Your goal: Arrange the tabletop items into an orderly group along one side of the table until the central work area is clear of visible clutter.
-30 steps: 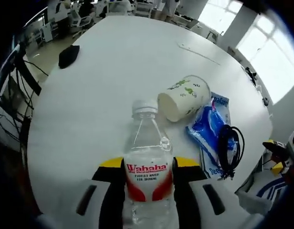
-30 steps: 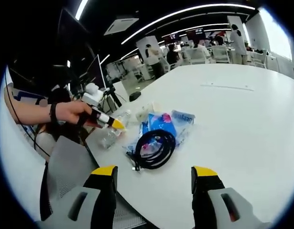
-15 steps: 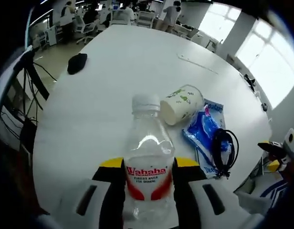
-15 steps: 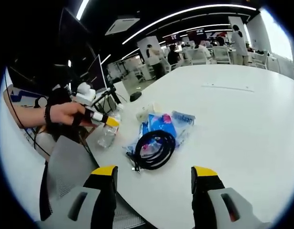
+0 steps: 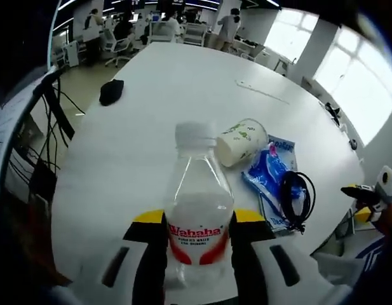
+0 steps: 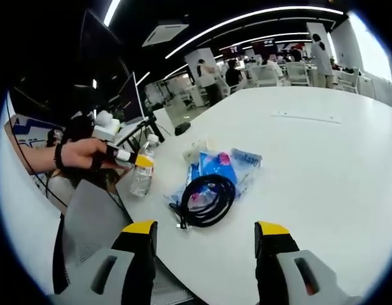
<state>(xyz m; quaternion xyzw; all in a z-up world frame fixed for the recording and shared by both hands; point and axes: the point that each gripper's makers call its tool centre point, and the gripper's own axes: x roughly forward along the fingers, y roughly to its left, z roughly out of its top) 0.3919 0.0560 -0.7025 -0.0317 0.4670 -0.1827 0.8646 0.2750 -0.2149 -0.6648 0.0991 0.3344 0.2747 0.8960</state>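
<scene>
Left gripper (image 5: 199, 232) clamped on upright water bottle (image 5: 198, 210) beside tipped paper cup (image 5: 241, 141), likely for grouping; right gripper (image 6: 206, 244) wide open, empty, hovering near cable coil (image 6: 208, 198).

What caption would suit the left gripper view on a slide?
Left gripper shut on an upright water bottle, beside a tipped paper cup, blue packets and a coiled cable.

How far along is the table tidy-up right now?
Done: the paper cup, blue packet and black cable coil already lie grouped near the table edge. In hand: the left gripper holds the water bottle upright. Left: the small black item sits apart. The right gripper is open.
</scene>
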